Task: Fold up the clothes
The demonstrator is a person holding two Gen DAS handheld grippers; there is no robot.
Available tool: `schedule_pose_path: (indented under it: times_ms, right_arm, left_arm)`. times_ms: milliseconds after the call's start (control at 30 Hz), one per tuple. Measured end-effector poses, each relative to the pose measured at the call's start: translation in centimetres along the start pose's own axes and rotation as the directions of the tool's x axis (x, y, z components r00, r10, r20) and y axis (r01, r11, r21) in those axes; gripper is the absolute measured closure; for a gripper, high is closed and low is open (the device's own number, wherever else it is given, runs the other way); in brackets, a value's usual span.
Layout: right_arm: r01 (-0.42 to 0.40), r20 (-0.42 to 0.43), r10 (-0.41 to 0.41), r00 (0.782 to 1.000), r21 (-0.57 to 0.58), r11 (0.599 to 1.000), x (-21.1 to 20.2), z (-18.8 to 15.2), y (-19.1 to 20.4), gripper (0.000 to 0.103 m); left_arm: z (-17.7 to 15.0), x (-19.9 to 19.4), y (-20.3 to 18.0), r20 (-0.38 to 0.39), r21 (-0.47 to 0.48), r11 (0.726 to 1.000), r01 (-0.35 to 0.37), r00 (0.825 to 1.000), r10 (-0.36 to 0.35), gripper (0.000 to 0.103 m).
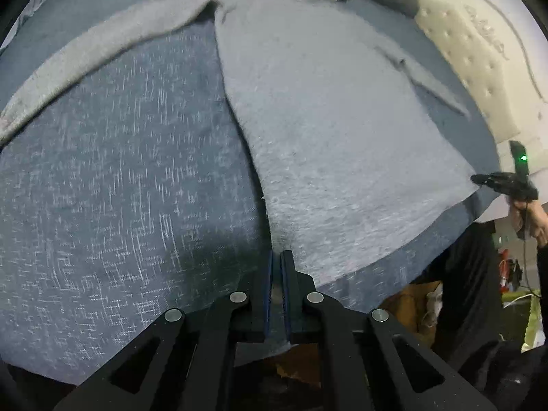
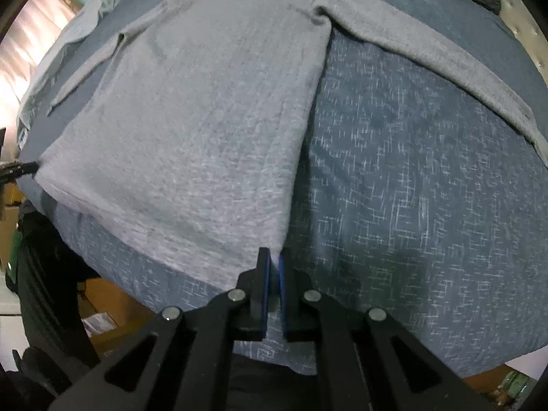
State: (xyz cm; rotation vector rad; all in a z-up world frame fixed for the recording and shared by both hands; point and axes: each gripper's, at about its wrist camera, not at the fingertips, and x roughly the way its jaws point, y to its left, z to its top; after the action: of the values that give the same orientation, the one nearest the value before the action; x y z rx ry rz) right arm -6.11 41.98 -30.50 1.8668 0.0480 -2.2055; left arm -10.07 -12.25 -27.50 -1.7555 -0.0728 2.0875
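Between each gripper's fingertips, a hem corner of the grey sweater [image 1: 325,120] sat pinched.

Left gripper [image 1: 281,257] and right gripper [image 2: 274,257] were each clenched on only a thin bit of hem. The rest of the sweater lay flat ahead of them on the blue bedspread [image 1: 120,171]. A lift could pull a corner loose. The sleeve [image 1: 85,58] stretching ahead and left of the left gripper could drag or bunch, and so could its twin ahead and right of the right one. How deep the cloth reached between the pads was hidden, and the collar was lost at the far edge among other clothes.
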Motion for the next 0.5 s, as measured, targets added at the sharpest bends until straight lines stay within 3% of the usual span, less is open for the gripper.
schedule_pose_path:
  times_ms: [133, 267, 367, 433, 500]
  right_arm:
    - [0.015, -0.046, -0.015, 0.999, -0.002, 1.0, 4.6, -0.3, 2.6, 0.099]
    - [-0.016, -0.037, 0.017, 0.999, 0.013, 1.0, 5.8, -0.6, 2.4, 0.098]
    - [0.005, -0.001, -0.005, 1.0, 0.005, 1.0, 4.7, -0.5, 2.0, 0.094]
    - [0.016, 0.036, -0.016, 0.999, 0.007, 1.0, 3.6, -0.3, 1.7, 0.094]
    - [0.009, 0.068, -0.009, 0.998, -0.006, 1.0, 2.7, -0.2, 2.1, 0.093]
  left_arm:
    - [-0.5, 4.0, -0.1, -0.068, -0.001, 0.999, -0.046, 0.997, 0.046, 0.097]
    - [-0.5, 5.5, -0.5, -0.055, -0.025, 0.998, -0.06, 0.997, 0.058, 0.094]
    - [-0.4, 5.0, -0.9, -0.026, -0.035, 0.997, -0.062, 0.998, 0.061, 0.089]
    - [-0.3, 3.7, -0.7, 0.008, -0.058, 0.997, -0.054, 0.998, 0.055, 0.073]
    - [-0.2, 2.2, -0.6, 0.05, -0.078, 0.995, -0.055, 0.997, 0.059, 0.065]
